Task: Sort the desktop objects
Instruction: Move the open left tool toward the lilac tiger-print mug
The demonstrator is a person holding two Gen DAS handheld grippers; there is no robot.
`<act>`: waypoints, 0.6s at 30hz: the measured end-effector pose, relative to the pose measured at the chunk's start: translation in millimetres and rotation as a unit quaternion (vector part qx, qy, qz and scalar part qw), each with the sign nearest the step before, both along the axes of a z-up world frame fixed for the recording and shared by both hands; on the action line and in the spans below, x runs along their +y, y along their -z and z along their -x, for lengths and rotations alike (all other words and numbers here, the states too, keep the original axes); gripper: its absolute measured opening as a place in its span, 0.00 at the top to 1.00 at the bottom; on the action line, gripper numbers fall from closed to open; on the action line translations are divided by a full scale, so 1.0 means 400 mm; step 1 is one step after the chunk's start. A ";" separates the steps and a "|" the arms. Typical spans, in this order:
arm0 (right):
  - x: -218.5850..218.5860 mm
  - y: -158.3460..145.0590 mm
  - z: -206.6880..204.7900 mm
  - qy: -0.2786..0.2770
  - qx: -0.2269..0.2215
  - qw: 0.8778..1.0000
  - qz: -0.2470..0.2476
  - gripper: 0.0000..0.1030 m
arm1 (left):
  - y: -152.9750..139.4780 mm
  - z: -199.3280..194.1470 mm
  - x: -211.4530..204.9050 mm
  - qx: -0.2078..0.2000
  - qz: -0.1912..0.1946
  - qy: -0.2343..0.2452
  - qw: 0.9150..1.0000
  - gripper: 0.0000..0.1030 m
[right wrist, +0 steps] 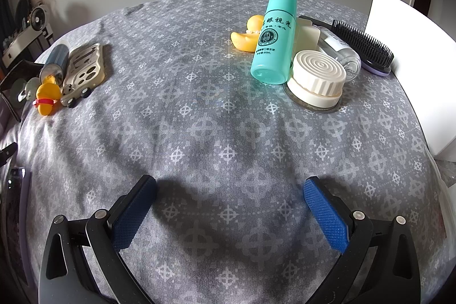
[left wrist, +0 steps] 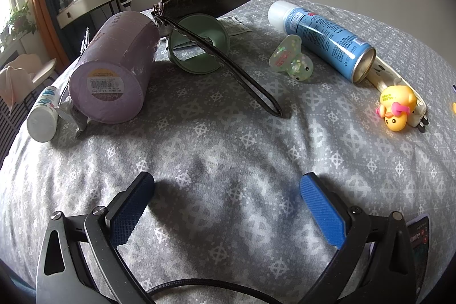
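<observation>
Above a patterned grey cloth (right wrist: 199, 133), the left gripper (left wrist: 226, 207) and right gripper (right wrist: 229, 208) are held wide open and empty; the upright teal bottle (right wrist: 275, 37), leaned among crowded toiletries, could be toppled if clipped.

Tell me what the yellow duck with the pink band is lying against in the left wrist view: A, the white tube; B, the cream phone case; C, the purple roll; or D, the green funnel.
B: the yellow duck rests against the end of the cream phone case, beyond the open end of the blue spray can.
</observation>
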State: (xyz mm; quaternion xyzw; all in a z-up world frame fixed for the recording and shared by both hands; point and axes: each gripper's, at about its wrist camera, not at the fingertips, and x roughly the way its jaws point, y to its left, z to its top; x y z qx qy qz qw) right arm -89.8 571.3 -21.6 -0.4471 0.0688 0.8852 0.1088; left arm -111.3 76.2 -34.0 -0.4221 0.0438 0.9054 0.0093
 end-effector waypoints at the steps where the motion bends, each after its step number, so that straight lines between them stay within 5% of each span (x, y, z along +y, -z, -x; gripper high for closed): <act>1: 0.000 0.000 0.000 0.000 0.001 1.000 0.000 0.00 | -0.001 -0.001 -0.001 0.000 -0.001 0.000 1.000 0.00; 7: -0.003 0.001 0.002 0.000 0.002 1.000 0.001 0.00 | -0.022 -0.012 -0.005 -0.009 -0.004 0.007 1.000 0.00; 11: -0.002 0.001 -0.001 0.000 0.003 1.000 0.001 0.00 | -0.124 -0.040 0.001 0.047 -0.028 0.007 0.998 0.00; 18: -0.002 0.002 -0.001 0.000 0.002 1.000 0.001 0.00 | -0.350 -0.013 0.115 0.059 -0.061 0.146 0.986 0.00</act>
